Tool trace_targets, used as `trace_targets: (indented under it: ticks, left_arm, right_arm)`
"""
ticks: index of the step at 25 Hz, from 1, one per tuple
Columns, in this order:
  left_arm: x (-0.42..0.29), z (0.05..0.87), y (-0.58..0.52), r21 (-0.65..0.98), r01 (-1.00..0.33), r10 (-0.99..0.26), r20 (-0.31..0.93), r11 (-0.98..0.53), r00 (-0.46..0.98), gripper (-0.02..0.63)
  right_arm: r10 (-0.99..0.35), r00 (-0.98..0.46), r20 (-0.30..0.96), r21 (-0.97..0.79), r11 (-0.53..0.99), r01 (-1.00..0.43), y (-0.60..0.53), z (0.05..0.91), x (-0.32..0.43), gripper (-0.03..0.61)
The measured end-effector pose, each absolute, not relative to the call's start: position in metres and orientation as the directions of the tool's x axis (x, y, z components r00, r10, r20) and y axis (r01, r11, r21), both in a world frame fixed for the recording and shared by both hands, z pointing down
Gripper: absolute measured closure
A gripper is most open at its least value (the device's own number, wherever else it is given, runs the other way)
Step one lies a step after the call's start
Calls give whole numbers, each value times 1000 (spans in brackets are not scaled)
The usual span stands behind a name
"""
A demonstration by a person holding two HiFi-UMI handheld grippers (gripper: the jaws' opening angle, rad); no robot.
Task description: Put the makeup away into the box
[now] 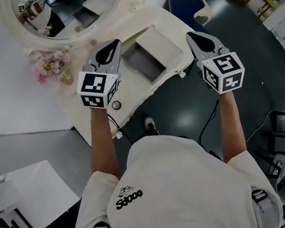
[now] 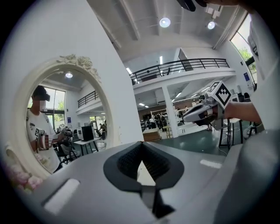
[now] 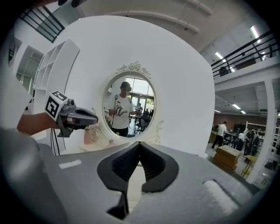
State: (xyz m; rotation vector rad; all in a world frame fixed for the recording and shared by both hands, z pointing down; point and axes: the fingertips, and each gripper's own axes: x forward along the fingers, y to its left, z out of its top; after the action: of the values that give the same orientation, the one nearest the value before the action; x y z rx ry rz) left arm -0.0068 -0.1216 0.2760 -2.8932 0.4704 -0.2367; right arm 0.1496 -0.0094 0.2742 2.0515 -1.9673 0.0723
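cream-white dressing table (image 1: pixel 76 113) with a rough top carries the box (image 1: pixel 143 64), a shallow rectangular recess lined in grey, set into the table between the two grippers in the head view. its opening faces up. its long axis runs on a slant in that view, from upper left to lower right, roughly along the table's edge. a flat cream lid (image 1: pixel 159 46) lies just beside it on the right, matching its slant. what is inside the box cannot be made out.

the left gripper (image 1: pixel 114 44), grey with a black-and-white marker cube, points up the picture, its tip over the table near the box's left end. its own view shows the dark jaws (image 2: pixel 142 143) closed together with nothing between them. the right gripper (image 1: pixel 190 35) points the same way, its tip over the table's right edge, well apart from the left one. its jaws (image 3: pixel 140 143) also meet at the tip and hold nothing.

a round mirror (image 1: pixel 73 5) in an ornate white frame stands at the back of the table, and a bunch of pale pink flowers (image 1: pixel 47 66) sits just below it on the left. a dark blue stool (image 1: pixel 182 1) stands on the dark glossy floor (image 1: pixel 184 110) beyond the table's right end.
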Motion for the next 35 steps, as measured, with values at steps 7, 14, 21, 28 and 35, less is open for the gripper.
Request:
trace_targets:
  ticks: [7,14,21,28,35]
  left_arm:
    - [-39,315,-180,-153,-420,-444,190,-894,876,597]
    - [-75,360,-195,-118,-555,-562,307,-823,768,574]
    - [-118,430,-166,-50,-722,-651,478,-690,589,519]
    - [-140,513,-139,11,-804,-618,634,-595,465,462]
    - [-152,591,-110,90,-855,-546,735,-510,403,404]
  right_arm:
    - [-939,-124,320,203,196,-959,-89,317,102,576]
    - [-857,-321,402,156,410,-899,-135,356,68,576]
    - [-738,-493,462,79,587,-806,-152,400,46,577]
    - [-638,-544,545,20,658,-753,-151,453,43,577]
    - [-569,-565,597,-10,699,-715,-142,487,37,576]
